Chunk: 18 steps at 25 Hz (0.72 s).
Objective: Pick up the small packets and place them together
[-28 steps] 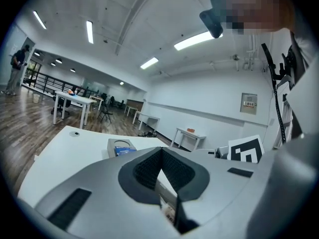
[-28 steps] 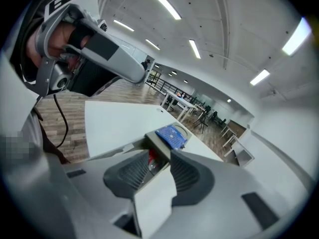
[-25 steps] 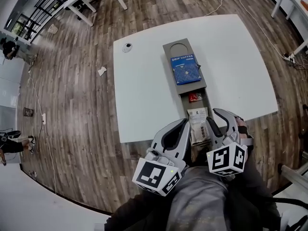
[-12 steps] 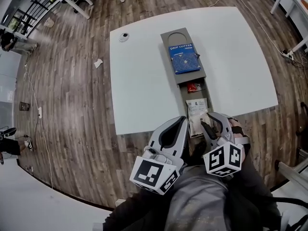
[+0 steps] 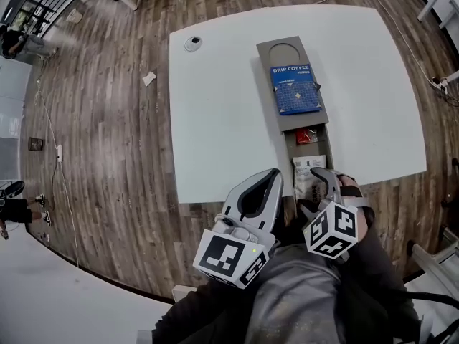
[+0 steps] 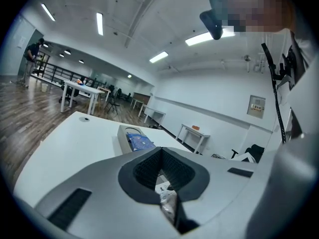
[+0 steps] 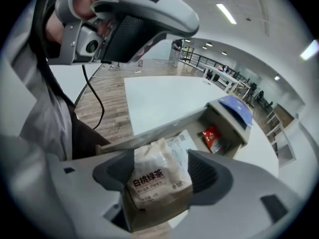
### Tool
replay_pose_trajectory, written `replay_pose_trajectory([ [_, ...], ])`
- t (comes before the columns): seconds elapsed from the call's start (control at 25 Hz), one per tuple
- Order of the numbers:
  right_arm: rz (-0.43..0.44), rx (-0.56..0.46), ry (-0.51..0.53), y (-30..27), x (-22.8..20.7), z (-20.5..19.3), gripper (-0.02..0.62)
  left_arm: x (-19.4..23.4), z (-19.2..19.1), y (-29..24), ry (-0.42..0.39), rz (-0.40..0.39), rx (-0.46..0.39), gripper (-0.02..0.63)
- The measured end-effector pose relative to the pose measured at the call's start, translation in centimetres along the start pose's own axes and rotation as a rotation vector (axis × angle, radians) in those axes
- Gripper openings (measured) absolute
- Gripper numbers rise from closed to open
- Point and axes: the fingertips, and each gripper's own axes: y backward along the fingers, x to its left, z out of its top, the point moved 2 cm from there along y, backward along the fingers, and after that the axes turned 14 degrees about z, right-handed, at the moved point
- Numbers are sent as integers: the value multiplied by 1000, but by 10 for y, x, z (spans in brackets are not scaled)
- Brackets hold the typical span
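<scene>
A long grey tray (image 5: 267, 84) lies on the white table (image 5: 222, 120). It holds a blue drip coffee box (image 5: 294, 89), a red packet (image 5: 307, 136) and white packets (image 5: 307, 169) in the near compartment. My right gripper (image 5: 315, 188) points down into that compartment. Its jaws have just been opening, and in the right gripper view a white tea packet (image 7: 157, 168) sits between the spread jaws of the right gripper (image 7: 162, 177), on a flat white packet (image 7: 182, 144). The red packet (image 7: 212, 137) lies beyond. My left gripper (image 5: 275, 175) hangs shut at the table's near edge, and nothing is held in the left gripper (image 6: 167, 203).
A small round object (image 5: 192, 43) sits at the table's far left corner. A paper scrap (image 5: 149, 79) lies on the wood floor. The tray's far end has a round recess (image 5: 285, 51). Other tables (image 6: 82, 88) stand in the room behind.
My right gripper has sunk and tipped down over the tray's near compartment, and its jaws now stand wider. The left gripper has shifted slightly.
</scene>
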Motion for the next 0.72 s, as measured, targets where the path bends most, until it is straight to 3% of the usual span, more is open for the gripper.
replay_pose_trajectory([
  [0.28,22,104,-9,-8,-19,-4,319,11,-1,-28,10,-17,42,3],
  [0.56,0,106,15,-7,-28,-5,179,11,-1,-41,3,-35,55,3],
  [0.72,-49,55,28,4,-25,-1,156,1,-2,-34,-11,-48,50,3],
])
